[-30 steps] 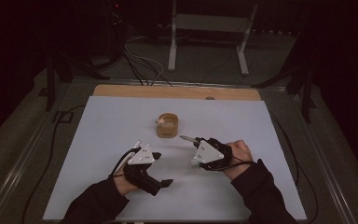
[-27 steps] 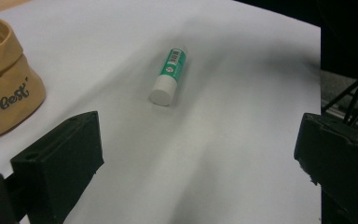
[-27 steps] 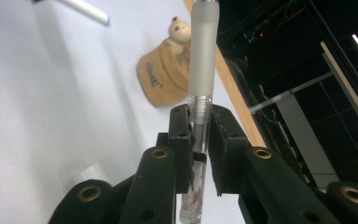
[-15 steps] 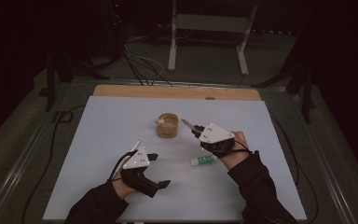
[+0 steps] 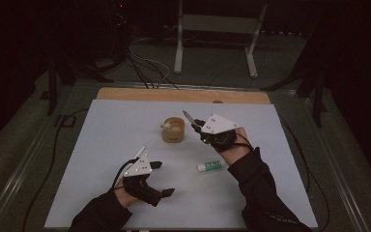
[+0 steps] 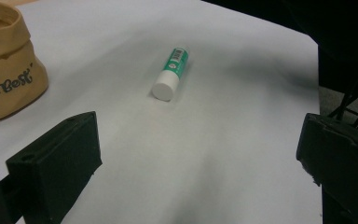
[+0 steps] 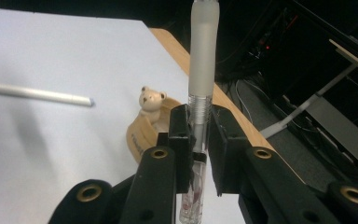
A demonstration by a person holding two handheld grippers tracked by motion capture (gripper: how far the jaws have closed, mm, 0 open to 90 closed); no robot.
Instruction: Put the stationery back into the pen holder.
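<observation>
The right gripper (image 7: 198, 135) clamps a light, stiff, slippery pen (image 7: 201, 70) mid-barrel, at the pouch's (image 5: 173, 129) three o'clock; the left gripper (image 6: 200, 154) gapes wide, empty.

Pen (image 7: 202, 70): its top runs off the upper edge of the right gripper view, and its lower barrel is hidden between the right gripper (image 7: 198, 140) jaws.
Pouch (image 6: 7, 65): cut off by the left and top edges of the left gripper view; only the word "Best" reads.
Bear figure (image 7: 151, 103): in the high view it is too small to make out.
Tube (image 5: 209, 166): label too small to read.
White stick (image 7: 37, 94): blurred, its left end cut by the edge.
Left gripper (image 5: 160, 178): its far jaw is cropped at the right in its own view.
</observation>
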